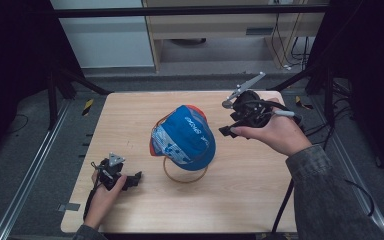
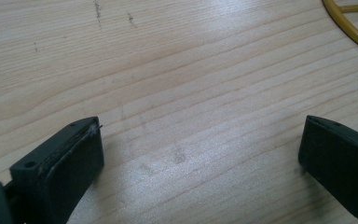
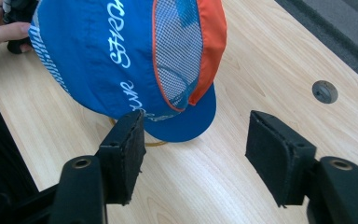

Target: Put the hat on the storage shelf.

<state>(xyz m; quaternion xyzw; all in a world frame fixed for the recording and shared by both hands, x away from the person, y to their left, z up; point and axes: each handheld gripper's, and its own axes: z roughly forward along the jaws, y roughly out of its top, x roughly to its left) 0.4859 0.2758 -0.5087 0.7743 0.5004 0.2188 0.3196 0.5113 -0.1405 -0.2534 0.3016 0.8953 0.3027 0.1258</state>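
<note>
Blue fabric with white lettering, a mesh panel and an orange edge makes up the cap (image 1: 185,136), which sits on a thin golden wire stand (image 1: 184,173) near the middle of the pale wooden table (image 1: 240,195); the stand's ring foot rests on the wood just under the cap's lower edge; the right gripper (image 1: 228,131) is held above the table beside the cap's far right side, its jaws spread wide with nothing between them, and in the right gripper view the cap's brim (image 3: 186,123) lies just beyond the jaw tips; the left gripper (image 1: 138,179) rests low at the near left, well apart from the cap, its jaws likewise parted over bare wood, with a curve of the stand's ring (image 2: 352,32) at the far corner of its view; by my reading the step in hand is the approach for a grasp, not yet made; the next move calls for bringing the right jaws onto the brim or the crown's edge and closing gently, while the light stand may tip or slide if the cap is pulled sideways rather than lifted.
</note>
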